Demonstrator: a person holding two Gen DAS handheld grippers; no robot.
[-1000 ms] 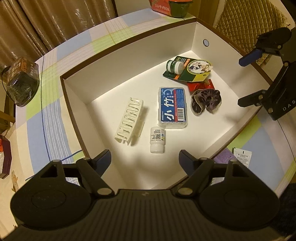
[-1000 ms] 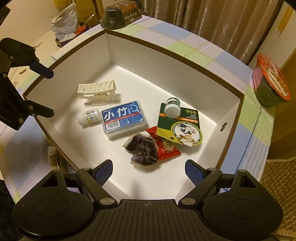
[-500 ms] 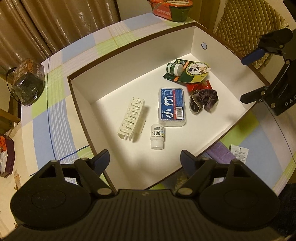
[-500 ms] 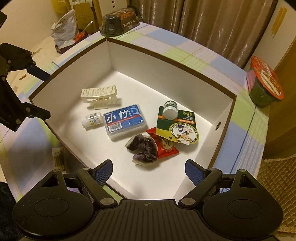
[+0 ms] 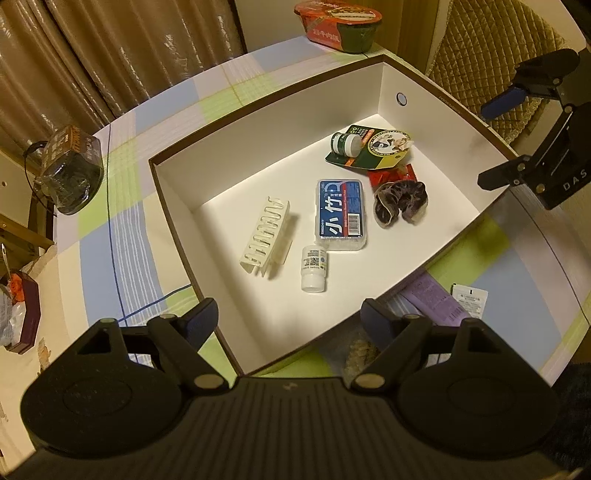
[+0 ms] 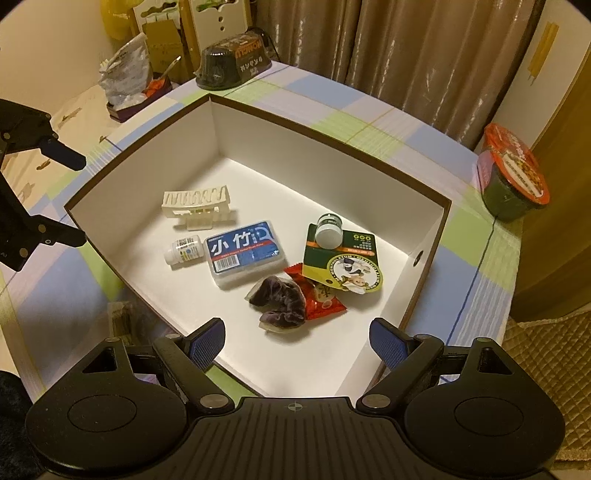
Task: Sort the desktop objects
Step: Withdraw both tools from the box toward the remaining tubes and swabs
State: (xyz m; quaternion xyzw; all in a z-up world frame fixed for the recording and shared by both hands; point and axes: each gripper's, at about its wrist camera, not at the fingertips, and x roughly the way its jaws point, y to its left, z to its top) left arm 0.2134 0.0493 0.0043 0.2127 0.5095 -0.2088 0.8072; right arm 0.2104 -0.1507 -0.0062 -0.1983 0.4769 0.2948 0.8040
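A white box (image 5: pixel 266 147) with a brown rim holds everything. Inside lie a white hair claw (image 5: pixel 266 236), a small white bottle (image 5: pixel 314 267), a blue floss case (image 5: pixel 341 214), a purple scrunchie (image 5: pixel 400 201), a red snack packet (image 5: pixel 391 173), a green card packet (image 5: pixel 376 146) and a green jar (image 5: pixel 345 144) lying on it. My left gripper (image 5: pixel 288 321) hovers open above the box's near corner. My right gripper (image 6: pixel 297 341) hovers open over the opposite corner, above the scrunchie (image 6: pixel 280 301) and the red packet (image 6: pixel 321 302). Neither holds anything.
A checked cloth covers the table. A red-lidded noodle bowl (image 5: pixel 343 24) and a dark noodle bowl (image 5: pixel 70 170) stand past the box. A purple packet (image 5: pixel 436 299) and a white sachet (image 5: pixel 469 299) lie outside the near wall. A quilted cushion (image 5: pixel 491 48) is beyond.
Both grippers have drawn back and up from the box, so it looks smaller and more table shows. The items inside have not moved.
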